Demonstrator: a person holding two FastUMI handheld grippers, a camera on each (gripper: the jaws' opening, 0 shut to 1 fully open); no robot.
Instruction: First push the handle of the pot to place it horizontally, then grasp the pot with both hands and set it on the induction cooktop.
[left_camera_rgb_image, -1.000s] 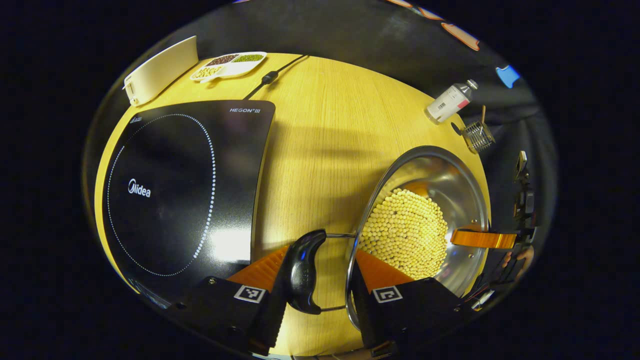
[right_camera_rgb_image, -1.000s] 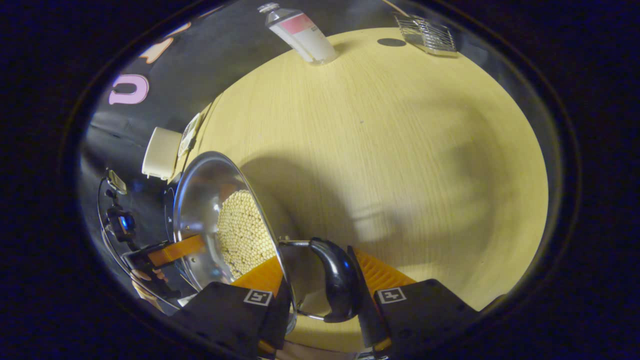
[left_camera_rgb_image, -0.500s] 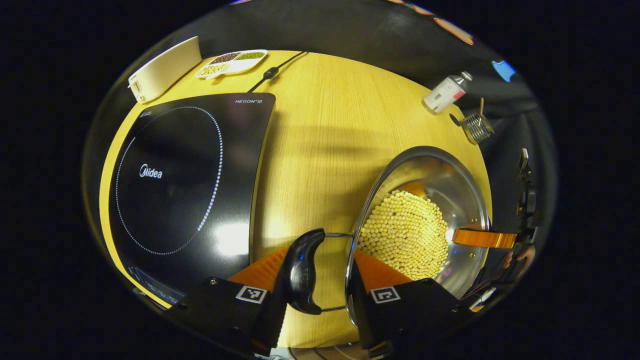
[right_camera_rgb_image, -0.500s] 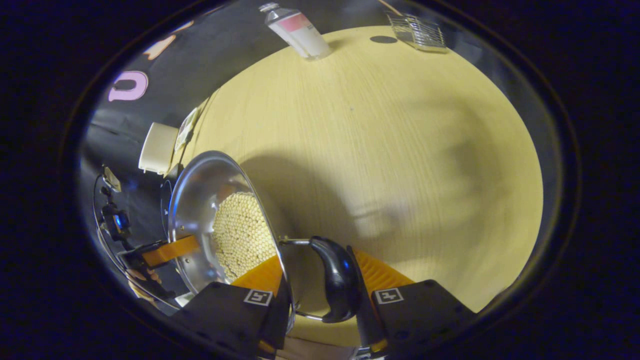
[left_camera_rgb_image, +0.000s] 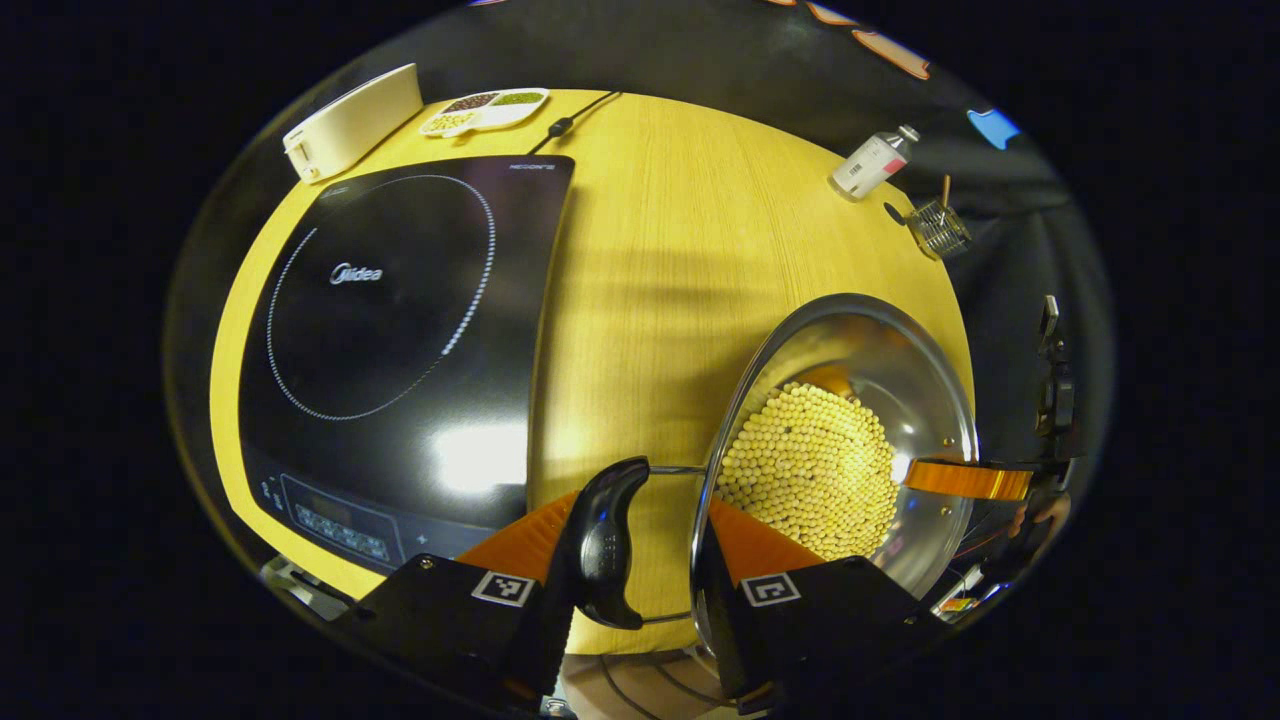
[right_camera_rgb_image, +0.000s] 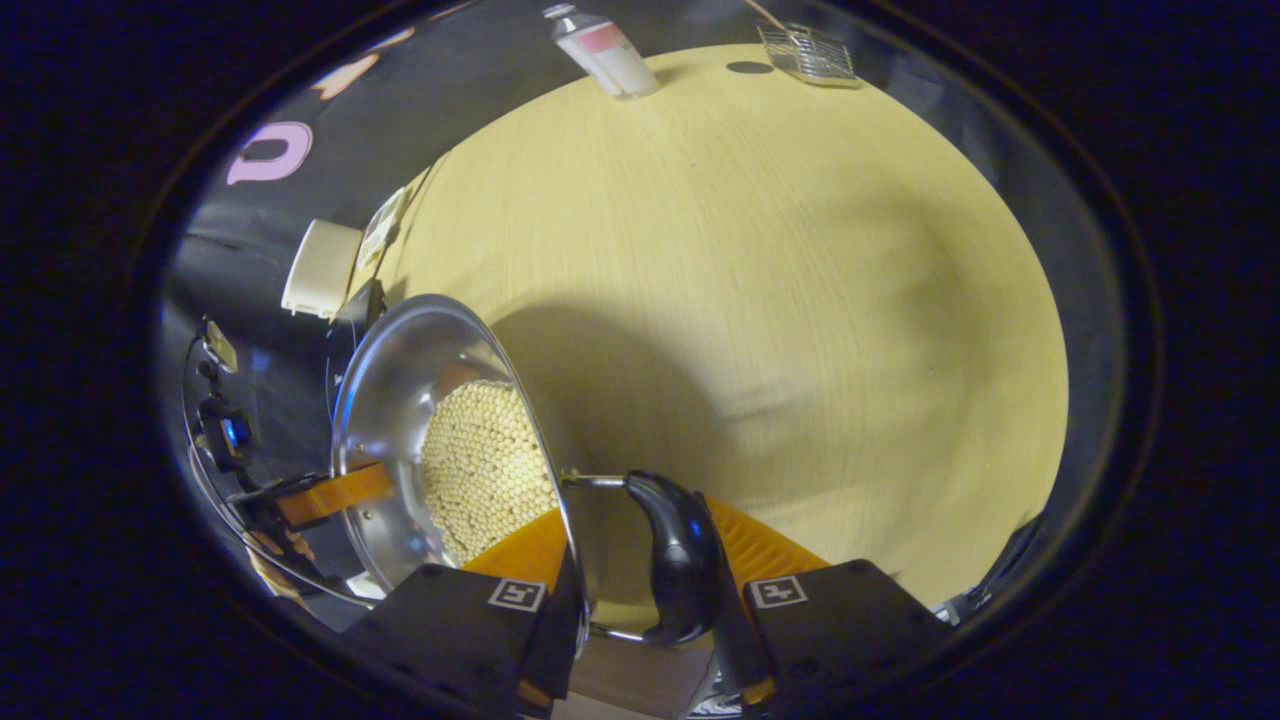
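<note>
Wooden tabletop (left_camera_rgb_image: 650, 250) lies below both grippers. Left gripper (left_camera_rgb_image: 630, 560) is clamped across the steel pot's (left_camera_rgb_image: 880, 350) rim and black side handle (left_camera_rgb_image: 605, 540) — one finger inside by the pale beans (left_camera_rgb_image: 810, 470). Right gripper (right_camera_rgb_image: 640, 580) pinches the opposite handle (right_camera_rgb_image: 675, 560) and rim likewise. Pot hangs above the table, right of the induction cooktop (left_camera_rgb_image: 390, 330); bottle (left_camera_rgb_image: 868, 165) and wire basket (left_camera_rgb_image: 938, 228) stand beyond

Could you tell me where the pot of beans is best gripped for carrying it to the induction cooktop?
By its two black side handles, one tool from each side. The pot is wide, round and smooth-walled, so the rim-level loop handles give the fingers the surest purchase.
</note>
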